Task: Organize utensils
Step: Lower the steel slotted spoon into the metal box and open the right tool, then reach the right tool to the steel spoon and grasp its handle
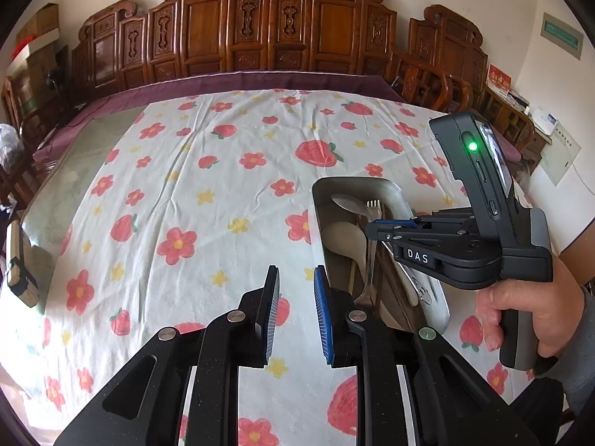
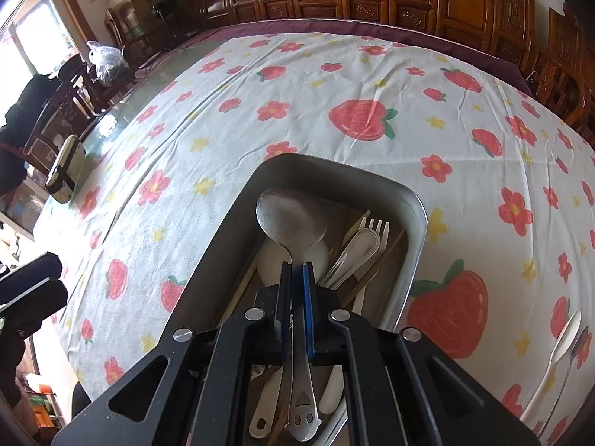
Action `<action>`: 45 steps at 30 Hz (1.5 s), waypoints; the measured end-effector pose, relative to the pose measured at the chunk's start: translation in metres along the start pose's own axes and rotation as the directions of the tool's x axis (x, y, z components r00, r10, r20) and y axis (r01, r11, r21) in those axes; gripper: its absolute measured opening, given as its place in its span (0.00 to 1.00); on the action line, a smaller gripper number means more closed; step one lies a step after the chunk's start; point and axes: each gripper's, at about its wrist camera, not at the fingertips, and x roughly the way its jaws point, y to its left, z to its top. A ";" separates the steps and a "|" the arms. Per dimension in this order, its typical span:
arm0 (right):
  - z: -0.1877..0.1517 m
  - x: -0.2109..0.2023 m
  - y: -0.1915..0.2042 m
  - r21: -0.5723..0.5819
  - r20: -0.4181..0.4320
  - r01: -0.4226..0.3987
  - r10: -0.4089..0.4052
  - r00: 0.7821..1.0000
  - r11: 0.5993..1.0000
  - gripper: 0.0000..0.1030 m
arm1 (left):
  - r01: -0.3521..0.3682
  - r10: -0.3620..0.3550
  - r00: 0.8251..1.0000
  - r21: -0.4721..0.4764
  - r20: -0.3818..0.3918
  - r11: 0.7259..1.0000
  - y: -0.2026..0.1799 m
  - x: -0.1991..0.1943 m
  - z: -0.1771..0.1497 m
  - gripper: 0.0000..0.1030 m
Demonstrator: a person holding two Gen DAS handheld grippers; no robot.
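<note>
left wrist high, right wrist close, sharing tray (image 1: 372, 186) (image 2: 316, 171)

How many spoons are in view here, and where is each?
4 visible: a metal spoon clamped in the right gripper over the tray, a white spoon beneath it, and two lying on the cloth. Others may be hidden in the tray.

Soft daylight fills the room, brightest at the window (image 2: 35, 33). Both pictures are sharp, but bend round near the dark edges.
</note>
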 end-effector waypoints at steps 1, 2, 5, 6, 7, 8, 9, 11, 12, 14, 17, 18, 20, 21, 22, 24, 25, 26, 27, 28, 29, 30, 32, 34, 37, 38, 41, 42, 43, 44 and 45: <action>0.000 -0.002 0.000 0.000 0.006 -0.003 0.003 1.000 1.000 0.08 | -0.001 0.001 1.000 0.001 0.001 1.000 0.000 0.000 0.000 0.17; 0.000 -0.004 0.000 0.000 0.011 -0.003 0.003 1.000 1.000 0.08 | 0.000 0.000 1.000 0.002 0.000 1.000 -0.001 0.000 0.000 0.17; -0.002 -0.012 -0.004 0.003 0.031 -0.015 0.015 0.999 1.000 0.08 | 0.000 0.000 1.000 0.009 -0.001 1.000 -0.005 -0.002 0.000 0.17; -0.003 -0.016 -0.004 0.002 0.037 -0.017 0.017 0.999 1.000 0.08 | -0.001 0.001 1.000 0.011 -0.001 1.000 -0.007 -0.002 0.000 0.17; -0.005 -0.021 -0.006 0.002 0.044 -0.019 0.019 0.999 1.000 0.08 | 0.000 0.000 1.000 0.012 0.000 1.000 -0.008 -0.003 0.000 0.17; -0.007 -0.026 -0.008 0.002 0.052 -0.022 0.021 0.998 1.000 0.08 | 0.001 -0.001 1.000 0.014 0.001 1.000 -0.010 -0.004 0.001 0.17; -0.010 -0.033 -0.011 0.005 0.063 -0.025 0.025 0.998 1.000 0.08 | 0.001 -0.001 1.000 0.016 0.003 1.000 -0.012 -0.004 0.002 0.17; -0.020 -0.048 -0.020 0.013 0.086 -0.029 0.028 0.996 0.999 0.08 | 0.005 -0.005 1.000 0.020 0.005 1.000 -0.018 -0.005 0.003 0.18; -0.025 -0.055 -0.024 0.016 0.094 -0.029 0.027 0.995 0.999 0.08 | 0.007 -0.007 1.000 0.023 0.005 1.000 -0.021 -0.005 0.004 0.20; -0.038 -0.072 -0.037 0.028 0.110 -0.026 0.023 0.994 0.999 0.08 | 0.011 -0.011 1.000 0.032 0.007 0.999 -0.029 -0.006 0.004 0.27; -0.055 -0.092 -0.054 0.050 0.119 -0.017 0.011 0.993 0.999 0.09 | 0.021 -0.021 1.000 0.048 0.007 0.999 -0.043 -0.004 0.006 0.30; -0.064 -0.101 -0.063 0.061 0.124 -0.011 0.003 0.992 0.998 0.09 | 0.023 -0.024 1.000 0.052 0.008 0.998 -0.048 -0.003 0.006 0.34; -0.075 -0.114 -0.074 0.073 0.133 0.002 -0.011 0.991 0.997 0.09 | 0.032 -0.033 0.999 0.058 0.010 0.998 -0.057 -0.002 0.007 0.38; -0.082 -0.122 -0.081 0.081 0.140 0.009 -0.020 0.990 0.997 0.09 | 0.035 -0.035 0.999 0.060 0.010 0.998 -0.061 -0.001 0.007 0.42; -0.088 -0.129 -0.088 0.089 0.146 0.021 -0.034 0.989 0.996 0.09 | 0.037 -0.038 0.999 0.065 0.010 0.997 -0.067 0.000 0.008 0.44; -0.101 -0.143 -0.102 0.114 0.160 0.037 -0.055 0.986 0.993 0.09 | 0.045 -0.046 0.999 0.078 0.006 0.996 -0.078 0.002 0.009 0.54; -0.107 -0.149 -0.109 0.129 0.165 0.043 -0.064 0.984 0.991 0.09 | 0.051 -0.052 0.999 0.087 0.009 0.995 -0.084 0.002 0.009 0.63; -0.111 -0.153 -0.114 0.139 0.169 0.047 -0.070 0.983 0.989 0.09 | 0.053 -0.054 0.998 0.093 0.011 0.994 -0.088 0.003 0.009 0.66; -0.118 -0.160 -0.122 0.151 0.175 0.054 -0.081 0.981 0.987 0.09 | 0.054 -0.056 0.998 0.101 0.014 0.993 -0.094 0.003 0.010 0.70; -0.123 -0.165 -0.127 0.158 0.178 0.063 -0.091 0.980 0.985 0.09 | 0.054 -0.056 0.998 0.108 0.013 0.993 -0.099 0.004 0.010 0.72; -0.130 -0.170 -0.133 0.165 0.180 0.078 -0.107 0.978 0.983 0.08 | 0.055 -0.056 0.998 0.114 0.010 0.992 -0.104 0.005 0.011 0.74; -0.135 -0.173 -0.137 0.170 0.180 0.087 -0.117 0.977 0.982 0.08 | 0.057 -0.059 0.998 0.118 0.010 0.991 -0.108 0.005 0.011 0.80; -0.144 -0.178 -0.147 0.185 0.178 0.100 -0.133 0.975 0.978 0.09 | 0.063 -0.065 0.998 0.126 0.011 0.990 -0.116 0.006 0.012 0.86; -0.155 -0.181 -0.159 0.204 0.167 0.111 -0.146 0.975 0.973 0.13 | 0.070 -0.072 0.997 0.133 0.007 0.989 -0.122 0.008 0.012 0.90; -0.166 -0.183 -0.175 0.233 0.158 0.119 -0.159 0.975 0.965 0.25 | 0.088 -0.088 0.996 0.144 -0.007 0.986 -0.133 0.013 0.011 0.91; -0.170 -0.183 -0.179 0.239 0.154 0.124 -0.163 0.974 0.963 0.25 | 0.096 -0.095 0.995 0.147 -0.014 0.984 -0.136 0.015 0.010 0.92; -0.175 -0.181 -0.190 0.251 0.147 0.141 -0.181 0.972 0.958 0.35 | 0.113 -0.110 0.993 0.156 -0.031 0.981 -0.146 0.020 0.009 0.92; -0.177 -0.180 -0.194 0.254 0.144 0.144 -0.185 0.972 0.956 0.38 | 0.119 -0.115 0.993 0.161 -0.038 0.980 -0.150 0.022 0.008 0.92; -0.179 -0.178 -0.198 0.256 0.141 0.150 -0.190 0.972 0.955 0.38 | 0.124 -0.119 0.992 0.167 -0.043 0.978 -0.155 0.025 0.008 0.92; -0.179 -0.177 -0.199 0.258 0.137 0.156 -0.196 0.971 0.954 0.38 | 0.126 -0.120 0.992 0.172 -0.046 0.977 -0.159 0.026 0.007 0.92; -0.180 -0.174 -0.204 0.263 0.132 0.159 -0.199 0.971 0.952 0.38 | 0.128 -0.121 0.991 0.177 -0.048 0.976 -0.162 0.027 0.007 0.92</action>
